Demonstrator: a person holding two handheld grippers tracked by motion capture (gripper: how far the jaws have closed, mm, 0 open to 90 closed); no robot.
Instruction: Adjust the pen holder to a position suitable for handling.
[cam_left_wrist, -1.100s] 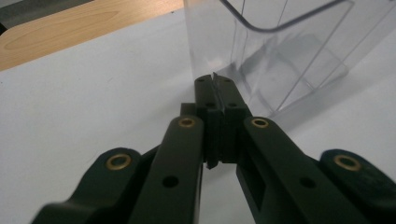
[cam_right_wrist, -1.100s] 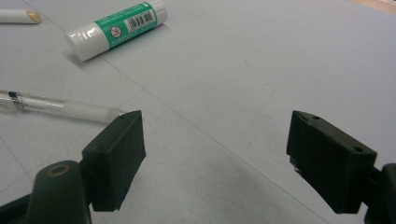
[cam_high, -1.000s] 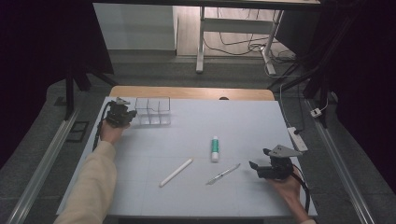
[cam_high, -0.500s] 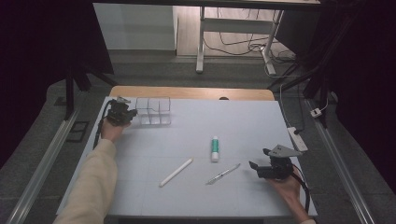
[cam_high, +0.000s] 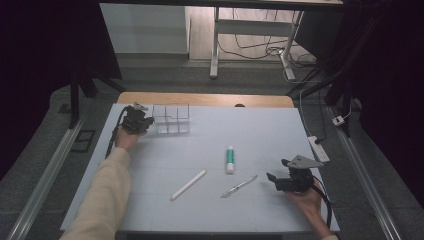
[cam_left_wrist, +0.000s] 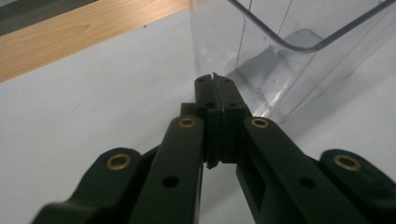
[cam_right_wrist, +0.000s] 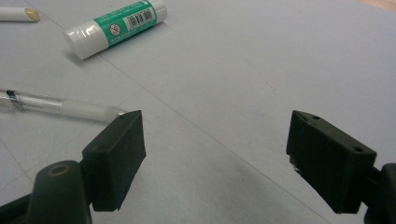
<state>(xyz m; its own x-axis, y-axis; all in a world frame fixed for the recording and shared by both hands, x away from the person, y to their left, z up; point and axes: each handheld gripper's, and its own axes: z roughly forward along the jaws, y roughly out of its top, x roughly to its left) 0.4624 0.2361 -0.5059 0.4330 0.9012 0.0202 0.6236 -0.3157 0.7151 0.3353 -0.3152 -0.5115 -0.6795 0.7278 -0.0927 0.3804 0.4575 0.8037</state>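
Observation:
A clear plastic divider box (cam_high: 171, 119) stands at the far left of the white mat. My left gripper (cam_high: 145, 121) is right beside its left wall. In the left gripper view its jaws are shut (cam_left_wrist: 215, 82), nothing visible between them, tips at the box's rounded corner (cam_left_wrist: 243, 42). A green-and-white glue stick (cam_high: 230, 159) lies mid-table, with a white pen (cam_high: 188, 184) and a clear pen (cam_high: 239, 186) nearer the front. My right gripper (cam_high: 271, 178) rests at the front right, open (cam_right_wrist: 215, 154), just right of the clear pen (cam_right_wrist: 60, 105); the glue stick (cam_right_wrist: 116, 25) lies beyond.
The white mat (cam_high: 280, 130) covers most of the table, and a wooden strip (cam_high: 205, 99) shows along its far edge. A power strip (cam_high: 319, 148) lies off the mat's right side. Beyond the table are desk legs and cables on the floor.
The left gripper and the clear box seem to have shifted slightly to the right. The right gripper and the loose items have stayed put.

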